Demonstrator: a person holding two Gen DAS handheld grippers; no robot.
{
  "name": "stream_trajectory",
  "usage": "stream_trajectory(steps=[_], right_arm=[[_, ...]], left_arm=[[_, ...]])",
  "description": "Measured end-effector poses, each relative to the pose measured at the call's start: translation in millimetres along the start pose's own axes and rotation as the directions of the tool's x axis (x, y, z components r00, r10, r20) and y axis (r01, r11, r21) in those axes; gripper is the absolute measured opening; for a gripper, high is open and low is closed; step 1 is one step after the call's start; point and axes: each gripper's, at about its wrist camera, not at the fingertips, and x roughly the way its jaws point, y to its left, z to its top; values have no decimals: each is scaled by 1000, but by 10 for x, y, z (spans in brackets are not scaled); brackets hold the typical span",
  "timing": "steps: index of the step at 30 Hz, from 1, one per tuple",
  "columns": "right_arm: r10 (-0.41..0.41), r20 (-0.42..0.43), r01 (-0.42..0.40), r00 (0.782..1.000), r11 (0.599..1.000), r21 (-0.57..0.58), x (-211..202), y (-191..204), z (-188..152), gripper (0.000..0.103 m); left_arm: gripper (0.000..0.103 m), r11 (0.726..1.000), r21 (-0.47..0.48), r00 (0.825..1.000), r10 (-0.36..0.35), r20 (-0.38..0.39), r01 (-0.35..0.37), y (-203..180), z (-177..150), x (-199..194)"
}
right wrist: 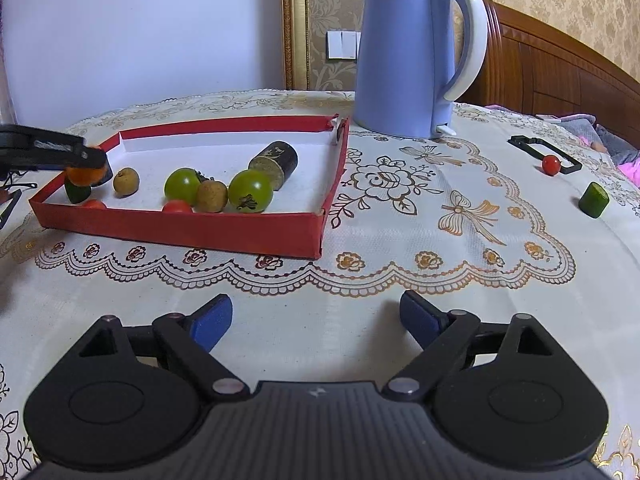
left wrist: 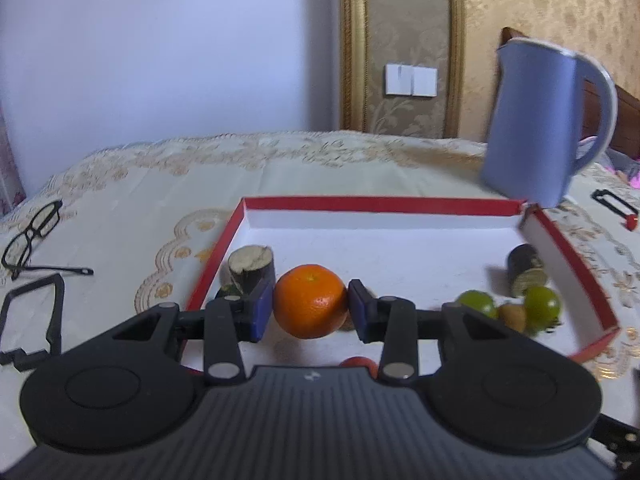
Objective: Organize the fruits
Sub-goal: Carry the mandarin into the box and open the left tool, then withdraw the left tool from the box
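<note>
Left tongs (left wrist: 310,308) clamping the orange (left wrist: 310,307) over the red tray (left wrist: 572,264) — right tongs (right wrist: 316,320) hanging spread apart, gripping nothing, above the bench (right wrist: 400,240) near the tray.

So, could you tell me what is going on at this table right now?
Fruit is being gathered into the red tray. The left gripper holds an orange between its pads over the tray's left end. The right gripper is open and holds nothing. A red cherry tomato and a green piece lie outside the tray on the tablecloth.
</note>
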Motion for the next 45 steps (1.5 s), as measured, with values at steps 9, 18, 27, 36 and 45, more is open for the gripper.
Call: stream_trajectory(steps=[9, 18, 27, 36, 45], right_arm=[[0, 0, 0, 1000, 1000, 0, 2, 0, 0, 91], [0, 0, 0, 1000, 1000, 0, 3, 2, 1, 91], [0, 0, 0, 1000, 1000, 0, 0, 3, 3, 91], [-23, 1, 23, 1000, 1000, 18, -39, 50, -11, 93], [25, 30, -26, 999, 1000, 12, -199, 339, 4, 94]], left_arm=[[37, 999, -12, 999, 47, -19, -47, 40, -77, 124], [39, 999, 8, 999, 52, -17, -51, 12, -103, 168], [79, 998, 52, 999, 48, -14, -47, -25, -167, 58], [103, 998, 32, 997, 59, 44, -61, 32, -304, -530], [103, 1000, 5, 998, 27, 49, -27, 19, -430, -909]])
